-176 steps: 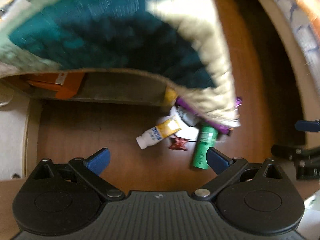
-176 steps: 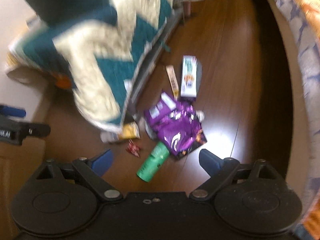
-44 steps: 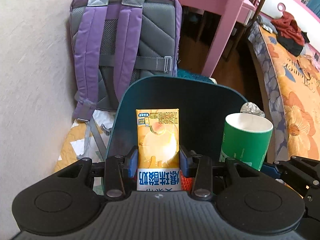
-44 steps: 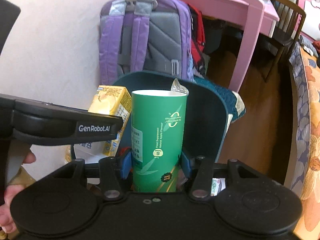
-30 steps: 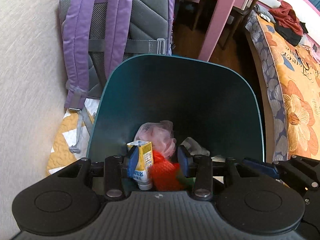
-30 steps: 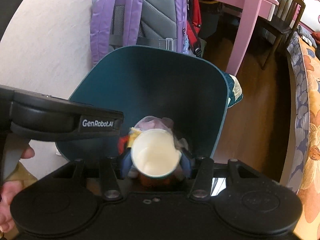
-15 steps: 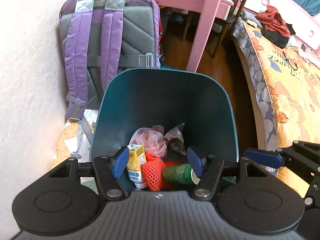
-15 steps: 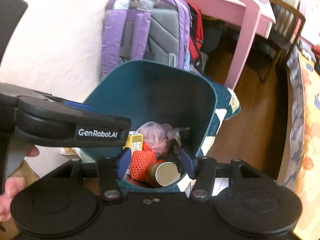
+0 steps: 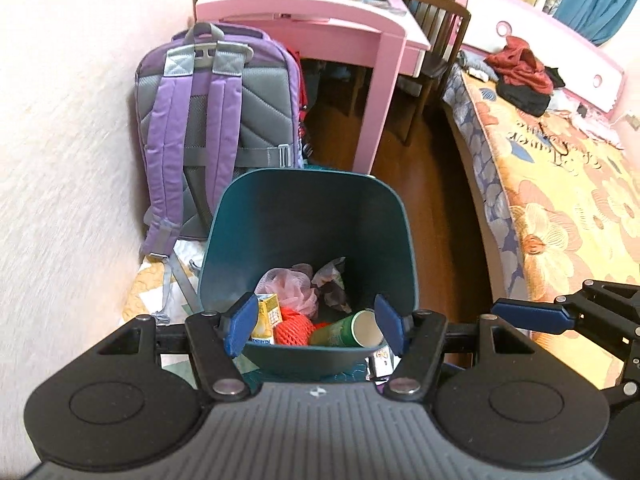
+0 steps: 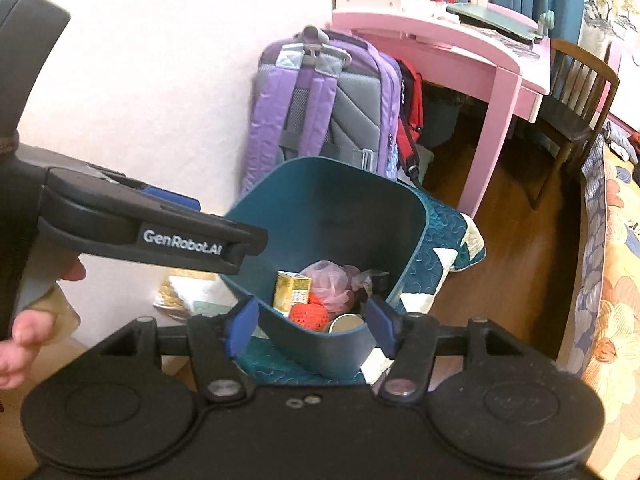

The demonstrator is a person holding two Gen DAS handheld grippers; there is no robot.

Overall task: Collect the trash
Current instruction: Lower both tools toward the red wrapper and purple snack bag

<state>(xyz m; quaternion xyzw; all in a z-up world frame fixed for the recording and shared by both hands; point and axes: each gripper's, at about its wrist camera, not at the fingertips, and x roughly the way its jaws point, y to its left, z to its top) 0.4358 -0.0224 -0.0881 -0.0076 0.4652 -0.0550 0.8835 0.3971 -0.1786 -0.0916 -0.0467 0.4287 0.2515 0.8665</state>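
A teal trash bin (image 9: 308, 216) stands on the floor and also shows in the right wrist view (image 10: 320, 208). Inside lie a yellow juice carton (image 9: 267, 316), a red net (image 9: 294, 330), a pink net ball (image 9: 294, 290) and a green paper cup (image 9: 348, 330) on its side. The carton (image 10: 292, 288) and cup (image 10: 346, 324) show in the right wrist view too. My left gripper (image 9: 314, 326) is open and empty above the bin's near rim. My right gripper (image 10: 314, 326) is open and empty over the bin's near edge, to the right of the left one.
A purple backpack (image 9: 216, 120) leans on the wall behind the bin. A pink desk (image 9: 320, 28) and a wooden chair (image 9: 436, 40) stand beyond. A flowered bed (image 9: 560, 160) runs along the right. A teal quilted mat (image 10: 444, 256) lies under the bin.
Both grippers opened and let the juice carton and the green cup drop into the bin. Both have since pulled up and back from the bin.
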